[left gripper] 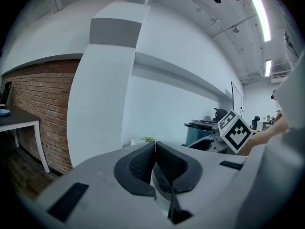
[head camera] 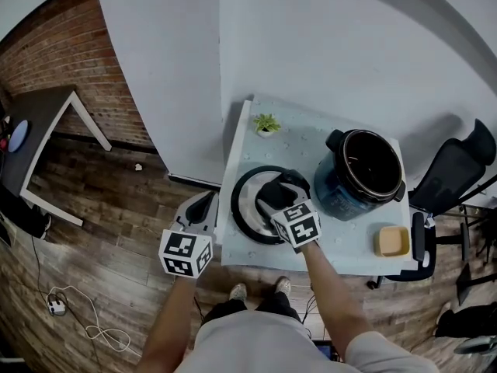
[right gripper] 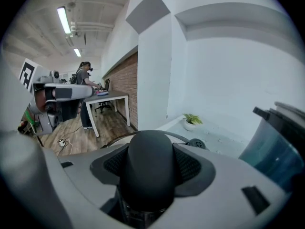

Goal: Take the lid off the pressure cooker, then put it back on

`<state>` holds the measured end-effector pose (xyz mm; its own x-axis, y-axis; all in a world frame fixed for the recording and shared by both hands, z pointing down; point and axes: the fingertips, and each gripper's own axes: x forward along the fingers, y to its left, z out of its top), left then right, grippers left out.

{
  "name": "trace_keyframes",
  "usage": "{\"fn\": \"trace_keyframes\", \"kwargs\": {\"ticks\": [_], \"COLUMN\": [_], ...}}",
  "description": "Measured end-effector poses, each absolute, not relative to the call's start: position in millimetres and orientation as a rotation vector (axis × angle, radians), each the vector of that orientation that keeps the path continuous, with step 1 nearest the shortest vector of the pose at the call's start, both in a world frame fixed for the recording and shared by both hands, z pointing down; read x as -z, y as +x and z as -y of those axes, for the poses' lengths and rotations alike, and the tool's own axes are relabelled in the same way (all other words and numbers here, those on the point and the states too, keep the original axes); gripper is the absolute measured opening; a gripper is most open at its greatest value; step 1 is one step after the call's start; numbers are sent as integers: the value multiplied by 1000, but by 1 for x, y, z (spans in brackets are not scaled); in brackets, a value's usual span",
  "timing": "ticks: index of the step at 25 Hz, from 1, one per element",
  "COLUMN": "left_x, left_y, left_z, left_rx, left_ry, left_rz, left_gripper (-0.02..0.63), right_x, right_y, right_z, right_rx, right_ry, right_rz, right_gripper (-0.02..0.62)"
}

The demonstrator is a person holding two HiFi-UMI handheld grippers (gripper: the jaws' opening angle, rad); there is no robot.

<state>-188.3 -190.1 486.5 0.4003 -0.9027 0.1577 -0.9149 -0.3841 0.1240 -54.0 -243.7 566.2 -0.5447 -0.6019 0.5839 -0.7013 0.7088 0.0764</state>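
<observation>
Cooker [head camera: 335,194] open, dark inside — right gripper [head camera: 273,194] fingers grasp lid [head camera: 242,208] knob [right gripper: 145,171]; left gripper [head camera: 203,207] fingers clenched.

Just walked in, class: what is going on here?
A person works with a tool in each hand. The right tool is clamped on the black handle of the lid, which is off the open pressure cooker, on or just above the table beside it. The left tool is shut on nothing, off the table's left edge.
</observation>
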Motion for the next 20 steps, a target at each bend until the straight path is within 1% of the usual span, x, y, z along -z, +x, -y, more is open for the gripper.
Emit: {"fn": "trace_keyframes", "kwargs": {"ticks": [12, 16, 20], "left_x": [-405, -383, -373], "left_y": [-182, -169, -145], "left_z": [222, 232, 243], "left_rx": [-3, 1, 22], "left_ry": [2582, 2647, 2699], "left_rz": [1611, 1571, 1522], "left_gripper": [14, 14, 14], "right_x": [-419, -387, -365], "right_y": [-45, -29, 2], "right_z": [271, 280, 289], "right_rx": [-71, -54, -41], "right_ry": [1103, 1152, 1230], "right_rz": [2391, 2381, 2354], "right_gripper": [273, 275, 275]}}
